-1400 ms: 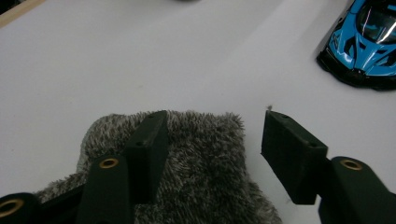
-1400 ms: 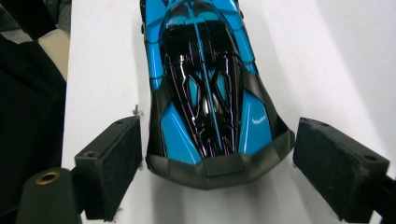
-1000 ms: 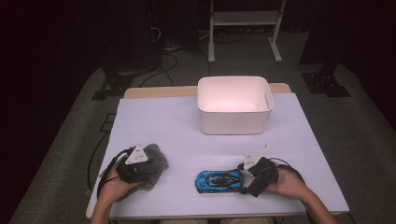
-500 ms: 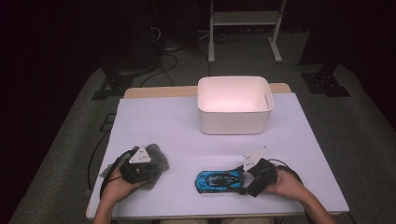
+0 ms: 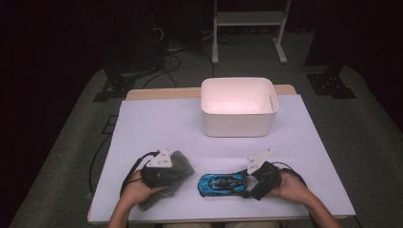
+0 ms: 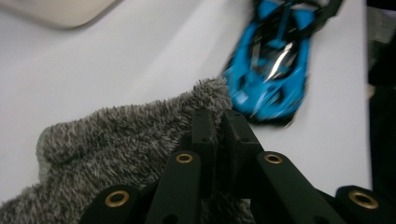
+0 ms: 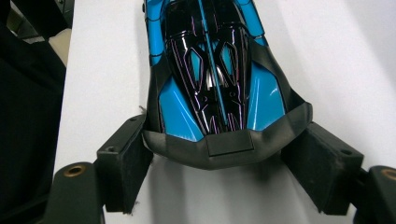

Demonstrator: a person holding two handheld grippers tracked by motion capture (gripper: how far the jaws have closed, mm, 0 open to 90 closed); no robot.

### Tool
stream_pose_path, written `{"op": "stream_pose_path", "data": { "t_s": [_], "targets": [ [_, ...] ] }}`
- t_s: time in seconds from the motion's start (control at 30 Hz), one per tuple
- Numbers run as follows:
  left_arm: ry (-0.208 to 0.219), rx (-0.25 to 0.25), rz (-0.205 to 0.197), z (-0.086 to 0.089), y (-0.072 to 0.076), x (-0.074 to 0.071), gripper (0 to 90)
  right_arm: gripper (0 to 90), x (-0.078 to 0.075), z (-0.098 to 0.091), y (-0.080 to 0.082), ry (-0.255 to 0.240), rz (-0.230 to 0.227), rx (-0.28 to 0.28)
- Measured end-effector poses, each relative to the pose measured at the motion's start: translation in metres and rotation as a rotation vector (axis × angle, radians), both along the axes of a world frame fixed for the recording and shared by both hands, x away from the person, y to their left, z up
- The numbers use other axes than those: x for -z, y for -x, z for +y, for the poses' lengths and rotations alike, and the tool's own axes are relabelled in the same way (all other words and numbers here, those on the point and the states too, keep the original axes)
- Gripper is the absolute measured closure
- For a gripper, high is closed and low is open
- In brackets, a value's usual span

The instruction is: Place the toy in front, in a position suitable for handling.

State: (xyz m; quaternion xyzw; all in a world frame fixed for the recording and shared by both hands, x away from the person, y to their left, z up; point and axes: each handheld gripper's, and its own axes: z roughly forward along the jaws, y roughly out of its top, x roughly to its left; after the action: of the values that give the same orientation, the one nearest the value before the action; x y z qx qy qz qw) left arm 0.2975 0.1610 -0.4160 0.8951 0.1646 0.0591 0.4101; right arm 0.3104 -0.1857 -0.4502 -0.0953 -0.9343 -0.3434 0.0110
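The left gripper (image 6: 217, 122) is sitting with its jaws pinched together on a fold of the grey fuzzy cloth (image 6: 121, 140), a plush, shaggy fabric that's bunching up into a soft heap near the front left of the white table (image 5: 157, 118). From the high view the cloth (image 5: 178, 164) is lying mostly under that gripper (image 5: 177, 172), just beside the nose of the blue toy car (image 5: 222, 183). The car is looking pretty slick: glossy bright blue body panels, black roof and vents with thin purple lines, and a dark grey rear bumper. The right gripper (image 7: 224, 170) is closing in on the car's (image 7: 212, 70) tail, its jaws having just been narrowing, and the pads (image 7: 128, 163) are sitting right at the two corners of that bumper, though I can't tell if they're actually pressing yet. The car is resting flat on the table near the front edge, with the white plastic bin (image 5: 239, 107) standing well apart, farther back.
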Motion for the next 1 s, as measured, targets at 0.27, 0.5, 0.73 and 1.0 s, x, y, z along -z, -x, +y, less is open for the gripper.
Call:
{"op": "stream_pose_path", "data": {
  "t_s": [0.27, 0.5, 0.73, 1.0],
  "targets": [
    [0.009, 0.134, 0.020, -0.055, -0.007, -0.002, 83.7, 24.2, 0.001, -0.001, 0.000, -0.010, -0.003, 0.002],
    [-0.011, 0.200, 0.030, -0.079, -0.011, -0.004, 82.9, 24.2, 0.002, -0.002, 0.000, -0.018, 0.000, 0.003],
    [-0.003, 0.208, 0.049, -0.070, -0.005, -0.012, 59.5, 24.2, 0.002, -0.002, 0.000, -0.021, -0.003, 0.002],
    [-0.079, 0.113, 0.092, -0.054, -0.002, -0.004, 35.2, 24.2, 0.002, -0.002, 0.001, -0.016, -0.010, 0.005]
  ]
}}
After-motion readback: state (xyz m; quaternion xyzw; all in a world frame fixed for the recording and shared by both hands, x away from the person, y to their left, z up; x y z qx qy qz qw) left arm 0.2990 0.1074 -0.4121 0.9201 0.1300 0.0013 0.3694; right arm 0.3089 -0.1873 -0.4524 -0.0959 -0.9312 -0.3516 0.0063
